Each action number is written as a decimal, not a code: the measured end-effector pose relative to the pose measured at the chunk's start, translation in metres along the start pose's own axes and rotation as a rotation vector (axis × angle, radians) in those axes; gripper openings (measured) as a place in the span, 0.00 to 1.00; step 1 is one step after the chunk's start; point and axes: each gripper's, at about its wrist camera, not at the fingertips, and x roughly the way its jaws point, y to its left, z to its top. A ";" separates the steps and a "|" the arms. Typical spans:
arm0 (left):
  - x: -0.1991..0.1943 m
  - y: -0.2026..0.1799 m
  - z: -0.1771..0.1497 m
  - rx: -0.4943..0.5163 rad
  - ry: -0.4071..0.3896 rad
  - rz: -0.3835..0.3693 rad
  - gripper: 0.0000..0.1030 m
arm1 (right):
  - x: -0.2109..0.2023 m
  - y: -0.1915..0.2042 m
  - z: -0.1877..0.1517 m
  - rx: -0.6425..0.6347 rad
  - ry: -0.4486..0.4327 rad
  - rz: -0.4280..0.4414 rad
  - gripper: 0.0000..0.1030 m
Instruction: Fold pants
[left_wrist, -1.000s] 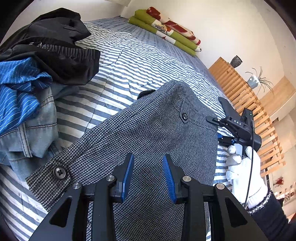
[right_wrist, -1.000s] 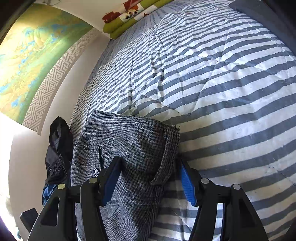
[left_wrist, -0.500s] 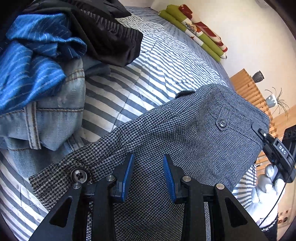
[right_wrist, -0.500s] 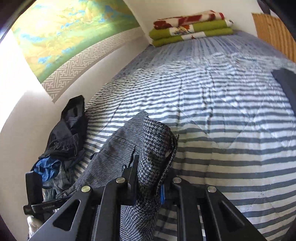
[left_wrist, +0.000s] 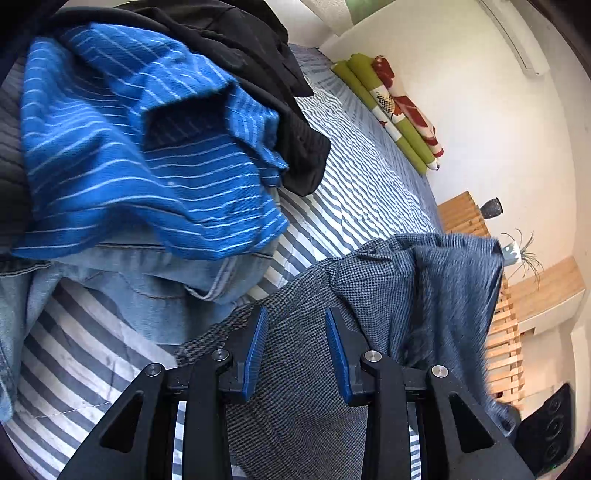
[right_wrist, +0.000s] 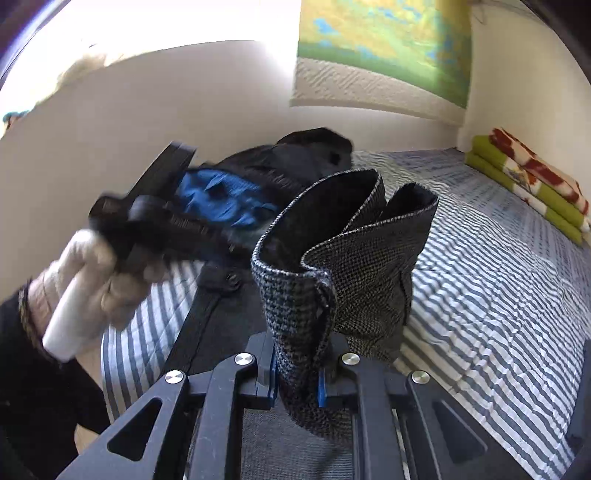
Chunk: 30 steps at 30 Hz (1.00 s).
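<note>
So the right gripper (right_wrist: 295, 384) pinches the pants (right_wrist: 332, 266) at frame centre (lifted off the bed (right_wrist: 498, 277)); the left gripper (left_wrist: 295, 354) gapes empty. Folding barely started.

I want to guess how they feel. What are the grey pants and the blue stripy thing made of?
The grey pants look like a thick woven cloth, maybe wool: a tiny black-and-white check with a rough, matte face. The blue striped garment looks like soft woven cotton, matte, with thin pale lines and loose folds. Neither can be told for sure from looks alone.
</note>
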 end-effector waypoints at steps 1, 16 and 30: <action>-0.003 0.003 0.000 -0.001 0.001 -0.008 0.34 | 0.006 0.014 -0.007 -0.033 0.025 0.016 0.12; -0.046 -0.047 -0.015 0.195 -0.025 -0.118 0.35 | 0.028 0.087 -0.062 -0.271 0.148 0.067 0.12; -0.027 -0.095 -0.028 0.341 -0.030 0.006 0.39 | -0.037 -0.040 -0.056 0.233 0.051 0.104 0.33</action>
